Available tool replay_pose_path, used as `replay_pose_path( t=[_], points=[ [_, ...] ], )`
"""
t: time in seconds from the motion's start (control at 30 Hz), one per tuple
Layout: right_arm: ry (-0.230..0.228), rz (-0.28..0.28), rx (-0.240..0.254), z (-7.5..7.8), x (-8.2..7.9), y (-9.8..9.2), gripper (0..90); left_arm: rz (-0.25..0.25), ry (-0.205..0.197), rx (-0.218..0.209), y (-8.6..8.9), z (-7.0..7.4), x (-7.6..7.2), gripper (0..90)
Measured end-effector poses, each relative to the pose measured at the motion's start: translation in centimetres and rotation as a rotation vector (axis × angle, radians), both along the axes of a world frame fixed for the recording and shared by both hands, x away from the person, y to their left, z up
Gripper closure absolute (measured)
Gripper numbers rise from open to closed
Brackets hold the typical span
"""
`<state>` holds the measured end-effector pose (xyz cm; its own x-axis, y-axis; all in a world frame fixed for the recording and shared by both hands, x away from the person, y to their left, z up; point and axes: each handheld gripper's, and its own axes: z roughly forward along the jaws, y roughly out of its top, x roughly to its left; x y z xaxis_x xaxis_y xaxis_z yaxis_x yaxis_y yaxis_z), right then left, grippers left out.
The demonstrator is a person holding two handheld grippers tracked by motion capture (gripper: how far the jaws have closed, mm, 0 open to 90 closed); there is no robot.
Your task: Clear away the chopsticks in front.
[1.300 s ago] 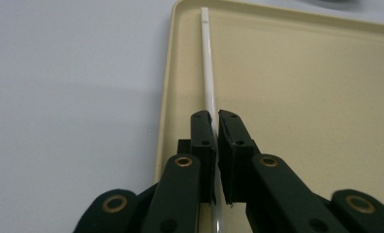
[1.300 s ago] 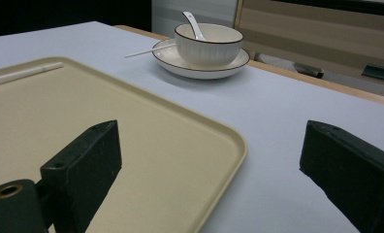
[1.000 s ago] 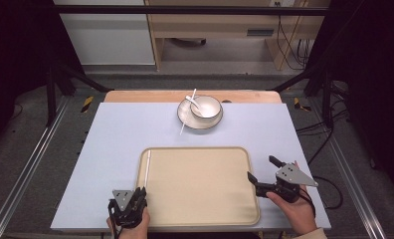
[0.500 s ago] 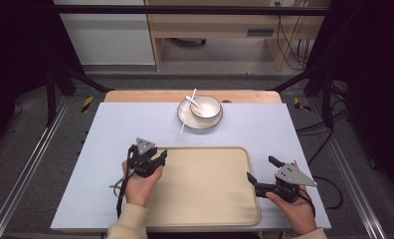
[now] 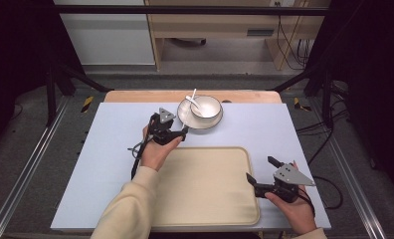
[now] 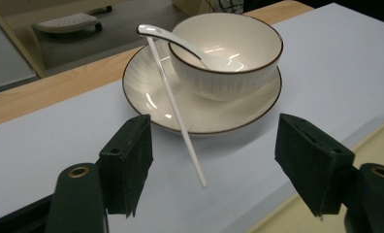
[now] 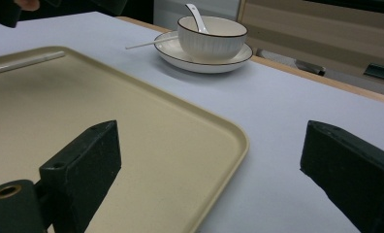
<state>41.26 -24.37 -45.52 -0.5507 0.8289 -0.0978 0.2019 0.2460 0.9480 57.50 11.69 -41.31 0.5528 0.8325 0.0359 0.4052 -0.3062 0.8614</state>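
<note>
The left tool (image 5: 177,133), released, faces the plate (image 6: 151,97) bearing a bowl (image 6: 229,53), while the right tool (image 5: 262,172) gapes beside the tray (image 5: 205,189).

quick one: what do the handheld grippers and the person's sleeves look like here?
Both grippers are black. The left gripper and right gripper each carry a grey three-cornered plate on top and trail a black cable. The jaws are blocky, with dark pads and brass-ringed holes at the base. The sleeves are cream.
</note>
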Motion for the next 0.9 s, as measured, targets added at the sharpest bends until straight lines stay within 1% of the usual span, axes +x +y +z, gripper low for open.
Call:
replay_pose_path(
  t=[0.07,0.1,0.17,0.23,0.27,0.3,0.37,0.4,0.43,0.47,0.5,0.53,0.6,0.7,0.73,0.77,0.9],
  points=[
    [-0.001,0.001,-0.003,0.0,0.0,0.0,7.6,-0.002,-0.010,0.000,-0.2,-0.2,0.9,25.6],
    [-0.001,0.003,-0.005,0.0,0.0,0.0,7.6,0.003,-0.019,-0.006,-0.3,-0.4,1.3,24.1],
    [0.000,0.002,-0.010,0.0,0.0,0.1,7.6,0.006,-0.014,0.012,-0.6,-0.8,2.3,21.0],
    [-0.001,0.006,-0.015,-0.1,0.0,0.1,7.6,0.012,-0.005,0.011,-0.8,-1.2,3.3,20.6],
    [-0.001,0.006,-0.016,-0.1,0.0,0.1,7.6,0.019,-0.019,0.002,-0.9,-1.5,3.6,22.3],
    [0.000,0.006,-0.015,-0.1,0.0,0.1,7.6,0.023,-0.011,0.006,-1.0,-1.7,4.0,24.8],
    [0.001,0.005,-0.015,-0.1,0.0,0.1,7.6,0.035,0.008,0.034,-1.2,-2.2,4.7,25.3],
    [0.000,0.005,-0.016,-0.1,0.0,0.1,7.6,0.041,0.014,0.042,-1.2,-2.4,4.9,27.2],
    [0.000,0.006,-0.016,-0.1,0.0,0.1,7.6,0.051,0.015,0.045,-1.4,-2.7,5.1,31.0],
    [0.001,0.007,-0.015,-0.1,0.0,0.1,7.6,0.054,0.025,0.062,-1.5,-2.9,5.4,33.1],
    [0.000,0.007,-0.016,-0.1,0.0,0.1,7.6,0.055,0.035,0.057,-1.6,-3.1,5.6,33.9],
    [0.001,0.007,-0.017,-0.1,0.0,0.1,7.6,0.055,0.038,0.054,-1.7,-3.3,5.7,36.1],
    [0.001,0.007,-0.016,-0.1,0.0,0.1,7.6,0.069,0.033,0.065,-2.0,-3.6,5.8,40.2],
    [0.002,0.006,-0.016,-0.1,-0.1,0.1,7.6,0.092,0.040,0.072,-2.3,-4.0,6.0,44.5],
    [0.002,0.006,-0.015,-0.1,-0.1,0.0,7.6,0.095,0.043,0.073,-2.3,-4.0,6.1,46.5],
    [0.002,0.007,-0.014,-0.1,-0.1,0.0,7.6,0.097,0.042,0.064,-2.4,-4.1,6.1,48.6],
    [0.002,0.008,-0.015,-0.1,-0.1,0.1,7.6,0.125,0.037,0.081,-2.5,-4.3,6.2,56.1]
  ],
)
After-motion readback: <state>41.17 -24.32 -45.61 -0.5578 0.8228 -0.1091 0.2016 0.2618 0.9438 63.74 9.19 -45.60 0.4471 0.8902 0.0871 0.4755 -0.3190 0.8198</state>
